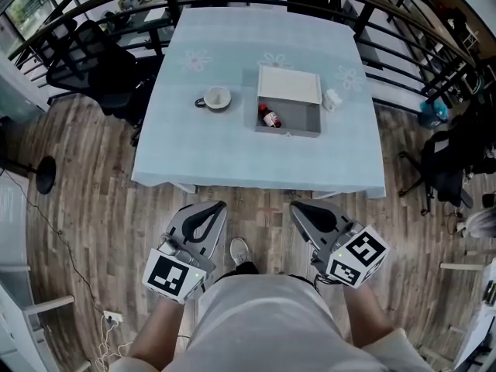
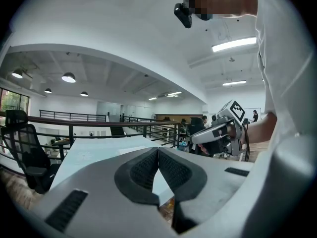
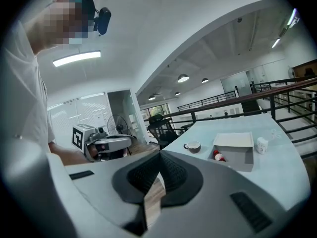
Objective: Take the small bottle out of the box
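Observation:
A small dark bottle with a red cap [image 1: 270,117] lies at the left end of an open grey box [image 1: 302,119] on the pale blue table [image 1: 232,149]. The box's white lid [image 1: 289,84] lies behind it. The right gripper view shows the bottle [image 3: 218,155] in the box [image 3: 243,158] far ahead. Both grippers are over the wooden floor, short of the table's near edge. My left gripper [image 1: 219,204] [image 2: 158,150] is shut with nothing in it. My right gripper [image 1: 297,205] [image 3: 159,153] is also shut and holds nothing.
A white cup on a saucer [image 1: 216,98] stands left of the box and a small white container [image 1: 332,99] to its right. A black railing [image 1: 403,37] curves behind the table. Office chairs stand at the left [image 1: 93,68] and right [image 1: 449,161].

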`<state>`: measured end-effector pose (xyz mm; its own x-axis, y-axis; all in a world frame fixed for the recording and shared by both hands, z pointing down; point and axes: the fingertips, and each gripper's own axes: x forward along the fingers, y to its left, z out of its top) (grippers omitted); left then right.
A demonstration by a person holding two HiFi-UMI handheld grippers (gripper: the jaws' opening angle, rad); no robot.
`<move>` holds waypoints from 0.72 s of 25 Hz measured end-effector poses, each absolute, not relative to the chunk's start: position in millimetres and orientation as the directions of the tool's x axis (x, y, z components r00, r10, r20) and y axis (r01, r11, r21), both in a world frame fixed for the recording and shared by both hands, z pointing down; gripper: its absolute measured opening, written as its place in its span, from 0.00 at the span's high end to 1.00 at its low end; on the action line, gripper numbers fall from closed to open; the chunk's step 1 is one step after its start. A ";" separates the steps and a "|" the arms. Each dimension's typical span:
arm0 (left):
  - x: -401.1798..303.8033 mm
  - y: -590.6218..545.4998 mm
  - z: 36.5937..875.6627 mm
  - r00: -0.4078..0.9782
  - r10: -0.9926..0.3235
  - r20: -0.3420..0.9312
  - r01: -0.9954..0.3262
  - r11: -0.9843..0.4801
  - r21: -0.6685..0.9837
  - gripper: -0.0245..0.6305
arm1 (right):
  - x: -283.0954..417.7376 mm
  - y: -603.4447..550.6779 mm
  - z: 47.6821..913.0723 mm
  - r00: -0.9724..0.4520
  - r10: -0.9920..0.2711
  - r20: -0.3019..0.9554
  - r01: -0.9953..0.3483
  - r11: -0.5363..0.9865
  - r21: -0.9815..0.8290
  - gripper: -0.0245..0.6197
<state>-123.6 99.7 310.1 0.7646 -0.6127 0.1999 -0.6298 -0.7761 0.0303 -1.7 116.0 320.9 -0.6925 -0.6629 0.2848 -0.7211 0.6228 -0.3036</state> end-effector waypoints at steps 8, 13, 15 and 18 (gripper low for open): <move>-142.1 63.4 306.7 0.790 -0.585 0.180 -0.599 -0.800 0.029 0.93 | -21.7 84.3 316.5 -0.667 -0.688 0.286 -0.745 0.599 -0.295 0.93; -146.2 49.7 309.8 0.799 -0.574 0.178 -0.587 -0.809 0.031 0.93 | -24.7 73.0 318.3 -0.653 -0.700 0.291 -0.757 0.583 -0.295 0.93; -146.1 46.0 310.6 0.802 -0.570 0.179 -0.584 -0.811 0.031 0.93 | -24.0 69.5 318.9 -0.649 -0.704 0.290 -0.760 0.579 -0.295 0.93; -144.0 39.5 310.9 0.804 -0.568 0.179 -0.582 -0.812 0.040 0.93 | -21.6 62.9 320.8 -0.644 -0.708 0.289 -0.763 0.573 -0.298 0.93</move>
